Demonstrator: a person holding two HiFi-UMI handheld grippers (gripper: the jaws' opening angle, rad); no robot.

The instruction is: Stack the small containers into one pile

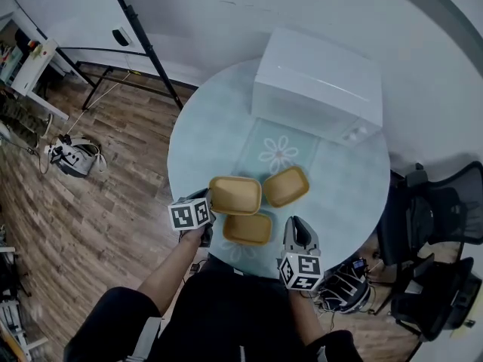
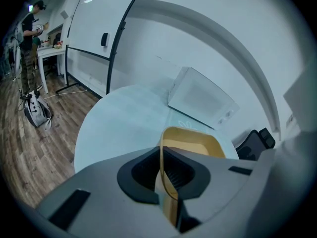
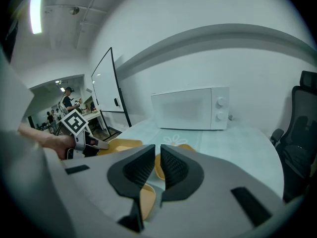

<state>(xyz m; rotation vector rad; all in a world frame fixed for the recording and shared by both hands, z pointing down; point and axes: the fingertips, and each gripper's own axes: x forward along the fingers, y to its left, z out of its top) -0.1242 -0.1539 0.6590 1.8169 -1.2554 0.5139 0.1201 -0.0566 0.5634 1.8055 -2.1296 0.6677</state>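
The held container (image 1: 235,194) is clamped by its rim in my left gripper (image 1: 210,211), just beside the near container (image 1: 247,229) on the table (image 1: 196,149). I'd level it and centre it above before lowering. My right gripper (image 1: 296,226) is closed and empty.

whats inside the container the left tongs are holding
Nothing visible: the container in the left tongs shows a bare yellow floor in the head view. The tongs pinch its near wall, and in the left gripper view their body covers that inner corner.
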